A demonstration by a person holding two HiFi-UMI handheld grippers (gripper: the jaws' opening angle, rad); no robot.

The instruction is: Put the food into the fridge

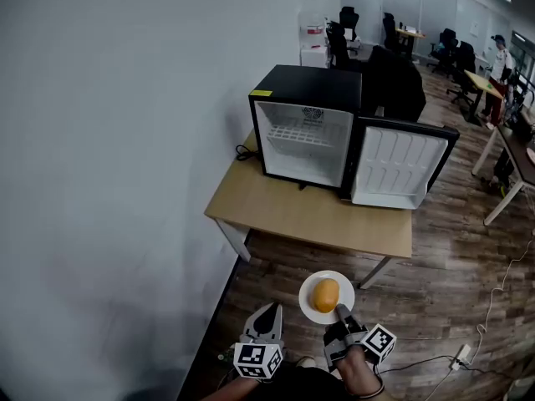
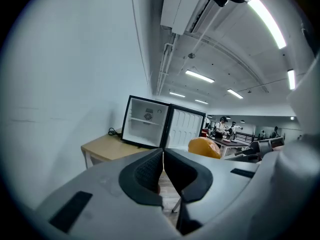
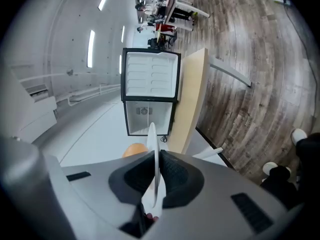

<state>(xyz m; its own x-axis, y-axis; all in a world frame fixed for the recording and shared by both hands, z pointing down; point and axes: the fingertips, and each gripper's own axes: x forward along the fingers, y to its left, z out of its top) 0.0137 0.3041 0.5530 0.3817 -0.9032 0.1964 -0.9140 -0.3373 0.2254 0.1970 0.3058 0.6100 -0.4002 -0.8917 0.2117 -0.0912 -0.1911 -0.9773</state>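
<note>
A white plate (image 1: 314, 309) carries an orange bun (image 1: 325, 294) over the wooden floor in front of the table. My right gripper (image 1: 343, 315) is shut on the plate's near rim; in the right gripper view the plate (image 3: 152, 149) stands edge-on between the pads, with the bun (image 3: 134, 149) peeking out behind. My left gripper (image 1: 267, 313) is shut with nothing in it, left of the plate; its view shows the bun (image 2: 204, 147) to the right. The small black fridge (image 1: 308, 124) stands on the table with its door (image 1: 397, 165) swung open to the right.
The wooden table (image 1: 276, 211) stands against a white wall (image 1: 109, 165). The fridge's inside holds one wire shelf (image 1: 299, 134). Cables and a power strip (image 1: 461, 356) lie on the floor at the right. Desks, chairs and a person (image 1: 501, 57) are far behind.
</note>
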